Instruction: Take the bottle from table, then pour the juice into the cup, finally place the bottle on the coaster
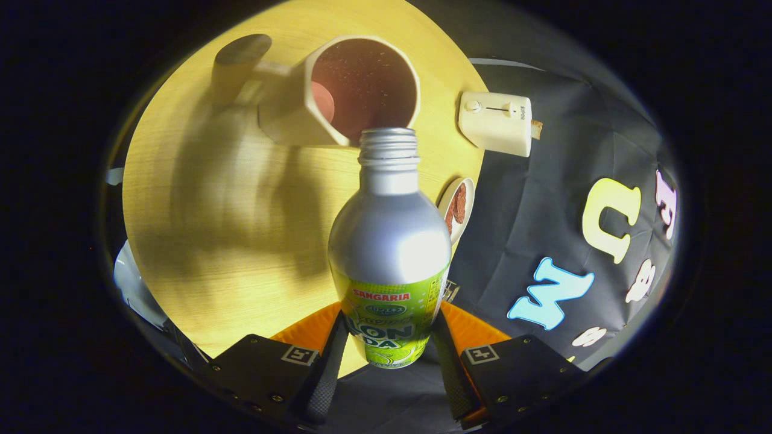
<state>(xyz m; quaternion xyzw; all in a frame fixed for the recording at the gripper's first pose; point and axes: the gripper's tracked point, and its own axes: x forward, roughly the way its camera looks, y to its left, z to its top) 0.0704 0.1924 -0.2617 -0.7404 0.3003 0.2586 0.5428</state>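
Note:
My gripper [389, 355] is shut on a silver metal bottle [389, 241] with a green label, both fingers [329, 361] pressing its lower body. The bottle has no cap and is tipped forward. Its threaded mouth [389, 140] sits right at the near rim of a cream cup [356, 90] with a dark reddish inside. The cup stands on the round yellow wooden table [229, 229], just beyond the bottle. I cannot tell whether liquid is flowing. A small round coaster [456, 208] with a brown pattern lies at the table's edge, to the right of the bottle's shoulder.
A cream box-shaped device with a slider [496, 122] sits at the table's edge beyond the coaster. A cylindrical part with a dark top [238, 63] stands to the left of the cup. Black booth cloth [543, 199] hangs on the right.

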